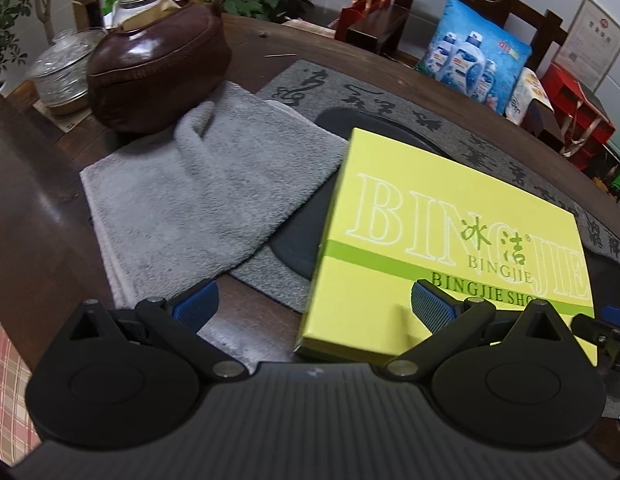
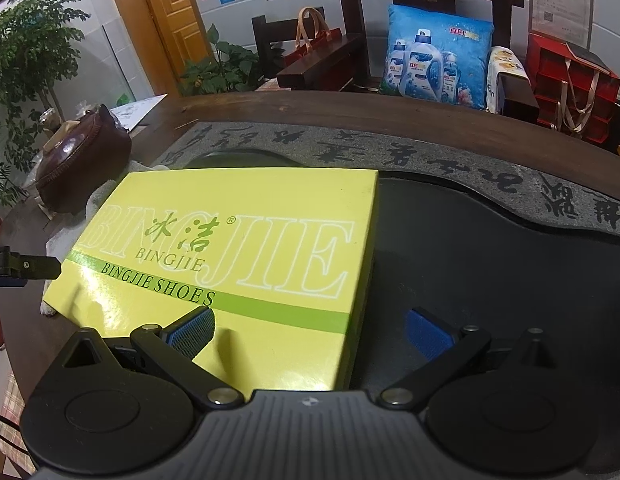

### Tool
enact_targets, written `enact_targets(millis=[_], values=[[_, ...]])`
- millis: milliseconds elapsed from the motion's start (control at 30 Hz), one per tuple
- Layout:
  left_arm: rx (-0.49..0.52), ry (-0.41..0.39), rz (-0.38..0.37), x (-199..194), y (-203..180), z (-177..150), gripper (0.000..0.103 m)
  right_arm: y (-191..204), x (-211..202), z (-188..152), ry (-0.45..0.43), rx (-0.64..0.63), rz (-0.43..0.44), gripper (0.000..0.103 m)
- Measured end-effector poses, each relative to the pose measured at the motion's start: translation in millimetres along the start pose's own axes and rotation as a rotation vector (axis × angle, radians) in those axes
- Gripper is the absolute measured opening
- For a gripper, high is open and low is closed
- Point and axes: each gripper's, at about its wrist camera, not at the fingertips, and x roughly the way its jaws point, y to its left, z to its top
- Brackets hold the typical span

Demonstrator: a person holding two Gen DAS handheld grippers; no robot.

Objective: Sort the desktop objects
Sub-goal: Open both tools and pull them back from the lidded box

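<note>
A yellow-green Bingjie shoe box lies flat on a dark tea tray; it also shows in the right wrist view. A grey towel lies to its left, partly on the tray. A brown leather pouch sits behind the towel. My left gripper is open over the box's near left corner, empty. My right gripper is open over the box's near right corner, empty. Part of the left gripper shows at the box's left edge.
A grey calligraphy mat lies under the tray on the dark wooden table. Glass lidded bowls stand at the far left. Chairs, a blue cushion and red boxes stand beyond the table's far edge.
</note>
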Motion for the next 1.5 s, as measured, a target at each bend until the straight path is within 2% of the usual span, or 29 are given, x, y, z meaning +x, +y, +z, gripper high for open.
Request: enact_targets(millis=[533, 800, 1067, 1167, 1333, 1500], values=[[-0.045, -0.034, 0.121, -15.0, 21.2, -18.5, 0.103, -30.1, -22.4, -11.6, -0.028, 0.015, -0.063, 0.103], [-0.082, -0.049, 0.202, -18.4, 42.3, -25.4, 0.103, -61.9, -27.3, -19.2, -0.031, 0.041, -0.142, 0.103], [-0.116, -0.101, 0.301, 0.2, 68.6, -29.6, 0.103, -111.6, -11.7, -29.4, -0.060, 0.104, -0.260, 0.103], [-0.157, -0.113, 0.329, 12.7, 84.4, -28.5, 0.103, -131.2, 1.9, -35.0, -0.069, 0.116, -0.299, 0.103], [-0.200, -0.131, 0.377, 32.3, 105.5, -27.0, 0.103, -162.2, 25.4, -45.5, -0.082, 0.175, -0.336, 0.103], [-0.234, -0.115, 0.383, 51.6, 121.6, -23.8, 0.103, -181.5, 41.6, -54.9, -0.093, 0.228, -0.380, 0.103]])
